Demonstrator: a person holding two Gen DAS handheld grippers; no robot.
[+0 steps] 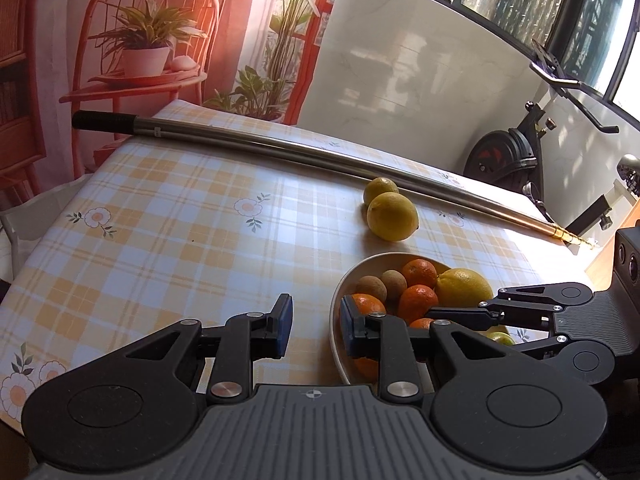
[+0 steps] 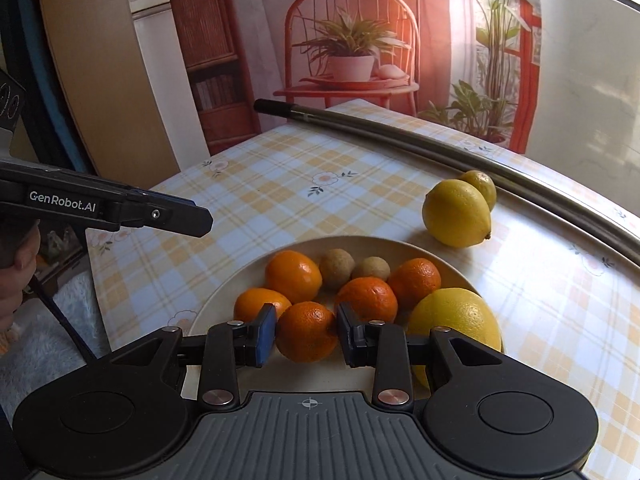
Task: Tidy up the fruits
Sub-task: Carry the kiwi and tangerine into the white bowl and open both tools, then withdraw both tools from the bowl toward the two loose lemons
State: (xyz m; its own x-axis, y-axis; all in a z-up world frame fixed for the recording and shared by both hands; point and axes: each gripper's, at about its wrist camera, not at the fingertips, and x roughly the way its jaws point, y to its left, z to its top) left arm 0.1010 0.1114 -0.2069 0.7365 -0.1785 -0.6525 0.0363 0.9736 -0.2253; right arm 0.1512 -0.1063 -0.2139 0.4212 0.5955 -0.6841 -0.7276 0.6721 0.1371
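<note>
Two lemons (image 2: 458, 212) beside pole (image 2: 440, 148), right tool (image 2: 306, 334) apart around orange (image 2: 306, 336) in bowl (image 2: 224, 300), left tool (image 1: 316, 326) apart

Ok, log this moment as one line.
right tongs: open around orange in bowl | left tongs: open, empty | two lemons on table

Left wrist view sits low at the near counter (image 1: 180, 208) edge, facing far-right, bowl (image 1: 340, 292) close on its right. Right wrist view hangs right above the bowl (image 2: 224, 292), facing the far backdrop. Both share bowl, two lemons (image 1: 392, 216) (image 2: 456, 218), metal pole (image 1: 280, 148) (image 2: 440, 140).
</note>
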